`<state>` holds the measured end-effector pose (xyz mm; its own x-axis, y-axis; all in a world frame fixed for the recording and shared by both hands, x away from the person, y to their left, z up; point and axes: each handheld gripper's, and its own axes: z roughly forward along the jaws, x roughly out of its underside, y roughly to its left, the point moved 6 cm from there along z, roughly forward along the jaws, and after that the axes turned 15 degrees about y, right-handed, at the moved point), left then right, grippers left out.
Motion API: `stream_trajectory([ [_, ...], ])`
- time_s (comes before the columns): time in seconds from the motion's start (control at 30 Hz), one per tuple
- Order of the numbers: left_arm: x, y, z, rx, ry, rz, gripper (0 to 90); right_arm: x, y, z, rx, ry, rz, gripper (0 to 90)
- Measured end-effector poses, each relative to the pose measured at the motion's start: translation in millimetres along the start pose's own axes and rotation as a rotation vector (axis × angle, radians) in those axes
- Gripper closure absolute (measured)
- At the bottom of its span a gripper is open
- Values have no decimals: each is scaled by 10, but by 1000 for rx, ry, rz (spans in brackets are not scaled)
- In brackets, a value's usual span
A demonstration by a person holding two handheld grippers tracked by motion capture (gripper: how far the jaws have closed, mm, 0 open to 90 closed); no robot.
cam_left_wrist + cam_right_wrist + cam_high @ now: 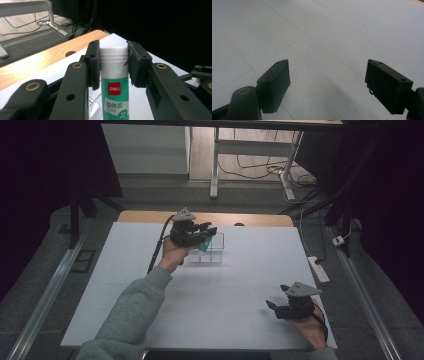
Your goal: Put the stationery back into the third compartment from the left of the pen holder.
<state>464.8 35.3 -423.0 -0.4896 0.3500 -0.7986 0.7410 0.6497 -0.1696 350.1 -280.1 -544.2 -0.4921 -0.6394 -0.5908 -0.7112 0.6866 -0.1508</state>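
Left hand-held gripper (112, 63) is clamped on the white cap of a green glue stick (114, 82), right over a clear compartment box (212, 251) far up the table (240, 285). The label reads only up close. Right hand-held gripper (327, 82) hangs wide apart over bare table.

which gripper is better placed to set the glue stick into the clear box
Left, most likely. The left gripper is already shut on the glue stick and sits right over the clear box. The right gripper is open, holding nothing, near the table's near right corner.
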Motion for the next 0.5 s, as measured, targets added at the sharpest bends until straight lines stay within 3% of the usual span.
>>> stream_trajectory([
  [0.5, -162, 123, 301, -24, -3, 5, 643, 15, -11, -8, -7, -3, 5, 194],
])
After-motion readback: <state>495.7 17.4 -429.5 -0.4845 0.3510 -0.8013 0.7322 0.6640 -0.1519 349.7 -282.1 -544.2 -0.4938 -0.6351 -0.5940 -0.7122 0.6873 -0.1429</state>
